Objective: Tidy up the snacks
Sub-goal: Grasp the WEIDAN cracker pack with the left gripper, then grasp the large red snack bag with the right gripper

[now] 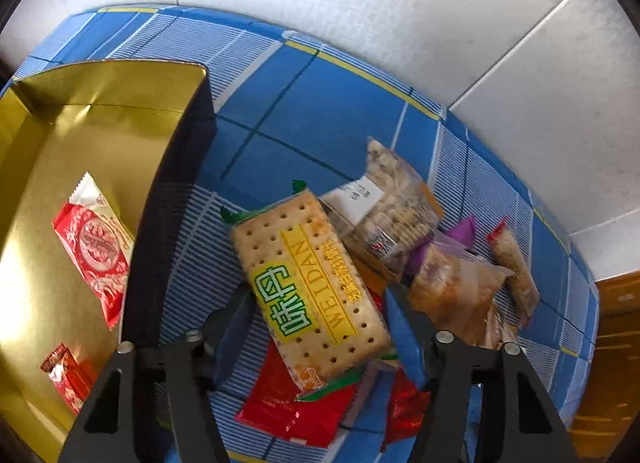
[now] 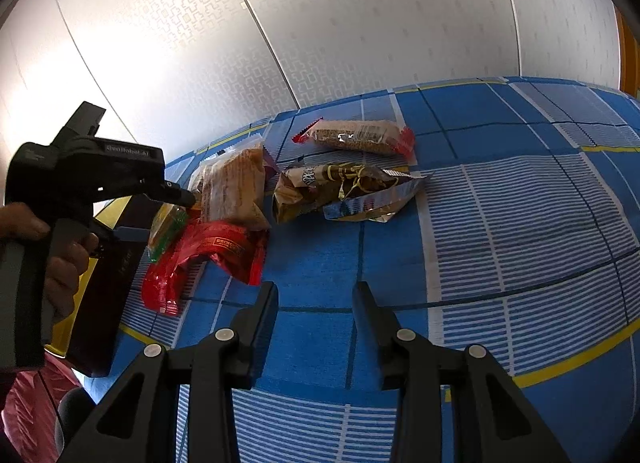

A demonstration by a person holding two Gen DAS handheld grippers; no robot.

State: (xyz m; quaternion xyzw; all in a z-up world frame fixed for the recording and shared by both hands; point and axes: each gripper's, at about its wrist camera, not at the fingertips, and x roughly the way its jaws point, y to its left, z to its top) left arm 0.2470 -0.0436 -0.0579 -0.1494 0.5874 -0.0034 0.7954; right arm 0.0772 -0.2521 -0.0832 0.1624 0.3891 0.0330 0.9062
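A cracker packet point(image 1: 308, 275) printed WEIDAN lies on top of a red packet point(image 1: 296, 403) in the snack pile. My left gripper point(image 1: 315, 297) points steeply down and is shut on the cracker packet, one finger on each long side. The right wrist view shows the same grip, the left gripper point(image 2: 168, 217) holding the cracker packet point(image 2: 166, 229). Left of it stands an open gold box point(image 1: 80, 135) holding a red-and-white packet point(image 1: 94, 251) and a small red one point(image 1: 66, 375). My right gripper point(image 2: 316, 295) hovers open over bare cloth, nothing between its fingers.
More snacks lie on the blue checked cloth point(image 2: 500, 203): a red-ended bar point(image 2: 356, 137), a crumpled foil packet point(image 2: 344, 187), a pastry packet point(image 2: 236, 187), a red packet point(image 2: 204, 259). A person's hand point(image 2: 60, 263) holds the left gripper. White tiled wall behind.
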